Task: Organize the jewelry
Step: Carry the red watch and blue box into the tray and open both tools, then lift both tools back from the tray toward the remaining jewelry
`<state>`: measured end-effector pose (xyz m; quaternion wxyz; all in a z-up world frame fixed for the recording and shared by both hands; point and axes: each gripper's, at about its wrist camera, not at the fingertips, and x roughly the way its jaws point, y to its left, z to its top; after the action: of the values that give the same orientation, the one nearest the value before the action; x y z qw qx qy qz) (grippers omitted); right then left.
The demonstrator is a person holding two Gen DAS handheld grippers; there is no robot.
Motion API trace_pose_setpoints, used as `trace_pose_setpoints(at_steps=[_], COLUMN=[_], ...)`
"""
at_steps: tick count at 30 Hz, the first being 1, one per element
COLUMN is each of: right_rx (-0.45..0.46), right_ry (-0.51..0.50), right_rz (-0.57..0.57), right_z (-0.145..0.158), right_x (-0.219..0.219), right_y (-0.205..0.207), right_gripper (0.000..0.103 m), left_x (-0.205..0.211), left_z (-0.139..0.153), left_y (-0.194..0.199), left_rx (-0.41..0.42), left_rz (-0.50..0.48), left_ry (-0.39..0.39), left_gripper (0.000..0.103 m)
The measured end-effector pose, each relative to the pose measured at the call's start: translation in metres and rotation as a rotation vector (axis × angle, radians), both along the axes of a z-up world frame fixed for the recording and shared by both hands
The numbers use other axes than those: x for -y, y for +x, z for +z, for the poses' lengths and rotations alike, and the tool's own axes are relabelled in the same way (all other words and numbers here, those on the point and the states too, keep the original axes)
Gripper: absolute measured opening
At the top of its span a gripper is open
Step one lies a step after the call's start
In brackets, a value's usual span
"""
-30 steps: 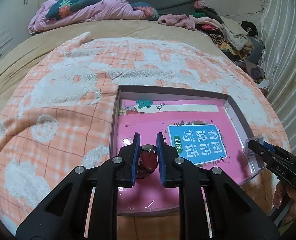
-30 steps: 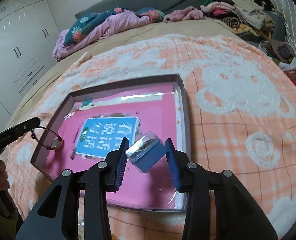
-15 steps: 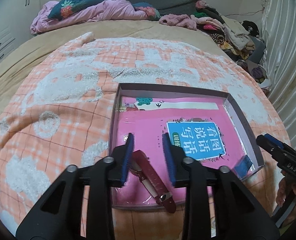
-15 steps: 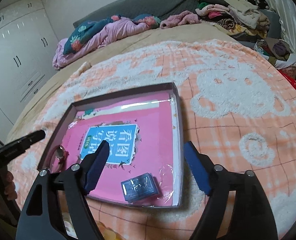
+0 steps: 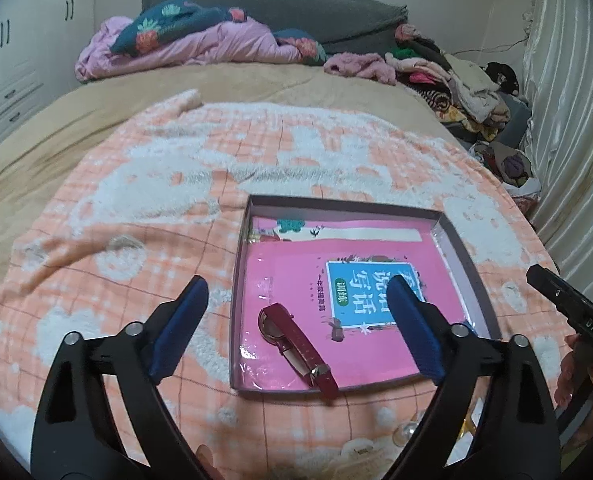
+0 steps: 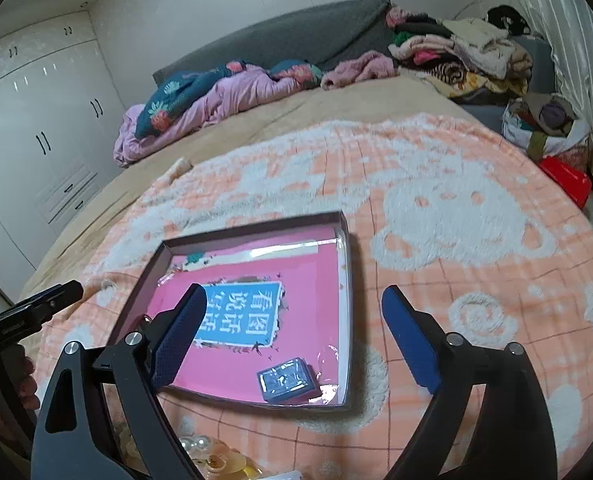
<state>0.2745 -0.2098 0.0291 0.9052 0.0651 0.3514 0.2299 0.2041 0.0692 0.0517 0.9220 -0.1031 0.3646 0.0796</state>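
Note:
A shallow box with a pink book inside lies on the orange blanket. A dark red watch lies in its near left part. My left gripper is open and empty, held above and behind the watch. In the right wrist view the box holds a small clear-lidded blue jewelry case in its near right corner. My right gripper is open and empty, raised above the case. The watch is hidden in the right wrist view.
Loose pearl and gold jewelry lies on the blanket by the near edge, also glimpsed in the left wrist view. Bedding and piled clothes sit at the far end of the bed. A wardrobe stands left.
My left gripper let go of the watch into the box, opened wide and drew back. My right gripper dropped the blue case in the box, opened and pulled back.

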Motion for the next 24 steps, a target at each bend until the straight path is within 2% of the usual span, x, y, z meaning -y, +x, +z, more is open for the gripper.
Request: trace_pose_setpoints(at_steps=[4,8,18,24], right_rx=[0.037,0.092,0.17,0.189], right_ry=[0.006,0.007,0.006,-0.013], right_rz=[0.015,0.022,0.064,0.09], right_z=[0.016,0.033,0.061,0.067], right_x=[0.002,0.005,0.009,0.012], right_y=[-0.011,-0.025,-0.06,-0.086], right_gripper=[0.089,0.096,0.096,0.097], left_x=[0.006,0.009,0.015,0.018], left_z=[0.014,0.026,0.06,0.061], left_y=[-0.015,-0.03,-0.07,-0.091], left_rx=[0.031,0.054,0.129,0.142], left_rz=[0.009,0.02,0.036,0.038], left_ry=[-0.002,0.0,0.011,-0.001], left_gripper=[0.093,0.093,0.093,0.093])
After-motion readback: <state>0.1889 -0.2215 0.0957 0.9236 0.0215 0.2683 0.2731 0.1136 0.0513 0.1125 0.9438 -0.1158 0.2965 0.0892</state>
